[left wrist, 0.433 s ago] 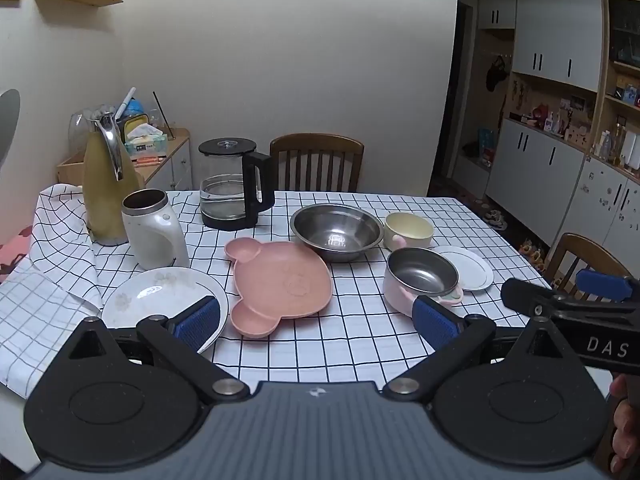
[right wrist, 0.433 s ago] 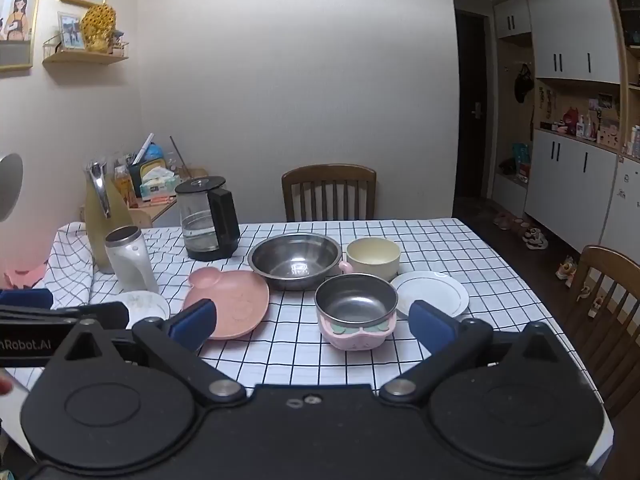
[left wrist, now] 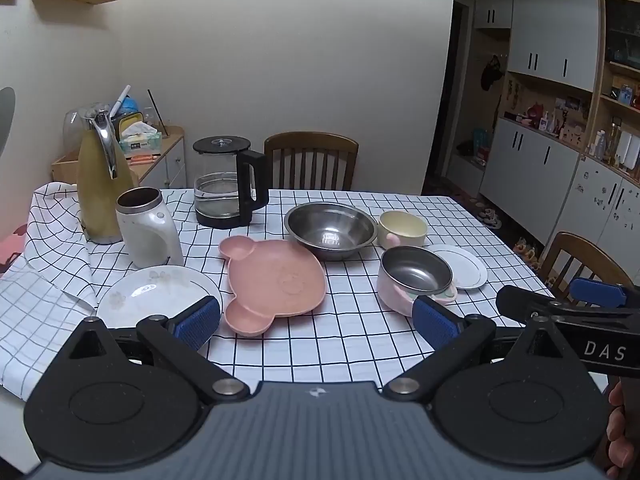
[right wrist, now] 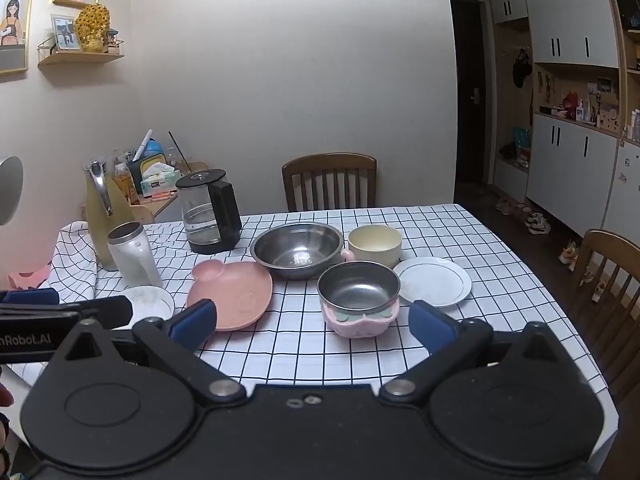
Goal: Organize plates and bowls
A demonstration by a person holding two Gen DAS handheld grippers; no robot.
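Observation:
On the checked tablecloth lie a pink bear-shaped plate (left wrist: 276,280) (right wrist: 234,294), a large steel bowl (left wrist: 330,230) (right wrist: 298,248), a cream bowl (left wrist: 402,228) (right wrist: 374,244), a pink bowl with steel lining (left wrist: 414,278) (right wrist: 358,296), a small white plate (left wrist: 464,266) (right wrist: 434,280) and a flowered white plate (left wrist: 154,294) (right wrist: 150,300). My left gripper (left wrist: 316,322) is open and empty, near the front edge before the pink plate. My right gripper (right wrist: 312,324) is open and empty, before the pink bowl.
A glass kettle (left wrist: 226,184), a white electric jug (left wrist: 146,230) and a yellow thermos (left wrist: 100,184) stand at the back left. Wooden chairs stand at the far side (left wrist: 312,160) and at the right (right wrist: 612,276). The tablecloth bunches at the left edge (left wrist: 48,240).

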